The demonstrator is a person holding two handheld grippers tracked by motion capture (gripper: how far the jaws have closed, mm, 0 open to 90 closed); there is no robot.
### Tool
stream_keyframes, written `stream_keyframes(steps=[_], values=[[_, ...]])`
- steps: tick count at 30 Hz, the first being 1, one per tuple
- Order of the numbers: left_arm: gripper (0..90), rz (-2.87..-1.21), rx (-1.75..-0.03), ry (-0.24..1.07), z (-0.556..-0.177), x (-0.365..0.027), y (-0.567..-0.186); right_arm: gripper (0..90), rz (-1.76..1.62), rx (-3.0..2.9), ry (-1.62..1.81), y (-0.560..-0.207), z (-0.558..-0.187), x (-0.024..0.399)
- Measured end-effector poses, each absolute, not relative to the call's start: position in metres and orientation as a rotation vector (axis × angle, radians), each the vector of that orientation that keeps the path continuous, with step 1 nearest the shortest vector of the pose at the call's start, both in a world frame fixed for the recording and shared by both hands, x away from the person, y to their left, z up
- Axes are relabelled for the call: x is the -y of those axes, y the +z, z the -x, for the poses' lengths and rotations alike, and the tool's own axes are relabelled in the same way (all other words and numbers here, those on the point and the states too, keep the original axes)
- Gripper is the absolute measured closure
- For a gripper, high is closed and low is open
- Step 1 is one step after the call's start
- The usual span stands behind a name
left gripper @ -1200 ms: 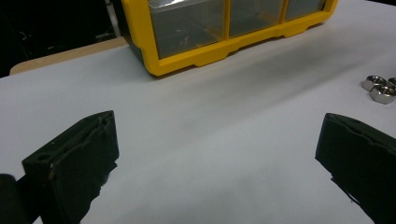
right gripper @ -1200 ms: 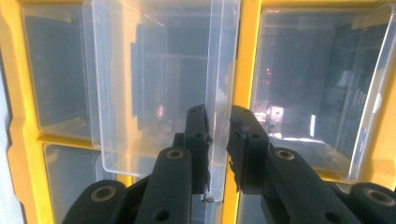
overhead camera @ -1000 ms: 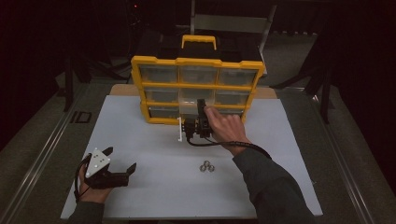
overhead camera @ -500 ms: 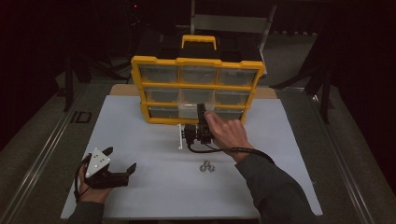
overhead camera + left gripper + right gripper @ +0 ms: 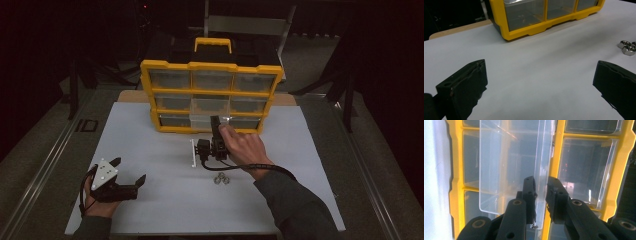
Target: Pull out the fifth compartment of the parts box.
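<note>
R gripper (image 5: 216, 131) sat centre frame in high view, right at bottom row of the yellow organizer (image 5: 212, 66), jaws narrowed onto the side wall of a clear drawer (image 5: 511, 170). R gripper view: one jaw inside the wall, one outside, drawer pulled partway out of its yellow slot, upper-centre of frame, and it looked empty. Couldn't tell from high view which bottom slot exactly, approx the middle one. Other drawers were closed; contents too dim to read, tho L gripper view showed faint small bits in the nearest clear drawer, top centre. L gripper (image 5: 126, 176) rested lower left on the white mat (image 5: 300, 190), jaws wide, holding nothing. Few hex nuts (image 5: 221, 178) lay loose on the mat low centre, just below the R hand (image 5: 245, 147), outside any container; also seen at right edge in L gripper view (image 5: 627, 47).
</note>
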State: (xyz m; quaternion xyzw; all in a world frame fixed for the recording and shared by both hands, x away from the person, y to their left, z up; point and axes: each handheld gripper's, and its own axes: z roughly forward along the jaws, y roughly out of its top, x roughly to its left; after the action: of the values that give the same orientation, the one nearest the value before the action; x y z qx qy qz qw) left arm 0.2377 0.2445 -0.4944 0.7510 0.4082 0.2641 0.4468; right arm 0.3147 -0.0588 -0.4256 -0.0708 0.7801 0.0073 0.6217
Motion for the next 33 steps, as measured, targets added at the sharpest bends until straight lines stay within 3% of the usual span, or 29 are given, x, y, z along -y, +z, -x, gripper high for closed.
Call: stream_keyframes(steps=[9,20,33], values=[[0.0,-1.857,-1.011,0.654,-0.238,-0.245,-0.494,76.3,0.176,-1.794,0.034,-0.427,-0.310,0.063],[0.0,-1.860,-1.012,0.655,-0.237,-0.244,-0.494,58.8,0.085,-1.837,0.134,-0.423,-0.304,0.091],[0.0,-1.856,-1.015,0.653,-0.237,-0.244,-0.495,52.9,-0.252,-2.053,0.428,-0.413,-0.310,0.141]])
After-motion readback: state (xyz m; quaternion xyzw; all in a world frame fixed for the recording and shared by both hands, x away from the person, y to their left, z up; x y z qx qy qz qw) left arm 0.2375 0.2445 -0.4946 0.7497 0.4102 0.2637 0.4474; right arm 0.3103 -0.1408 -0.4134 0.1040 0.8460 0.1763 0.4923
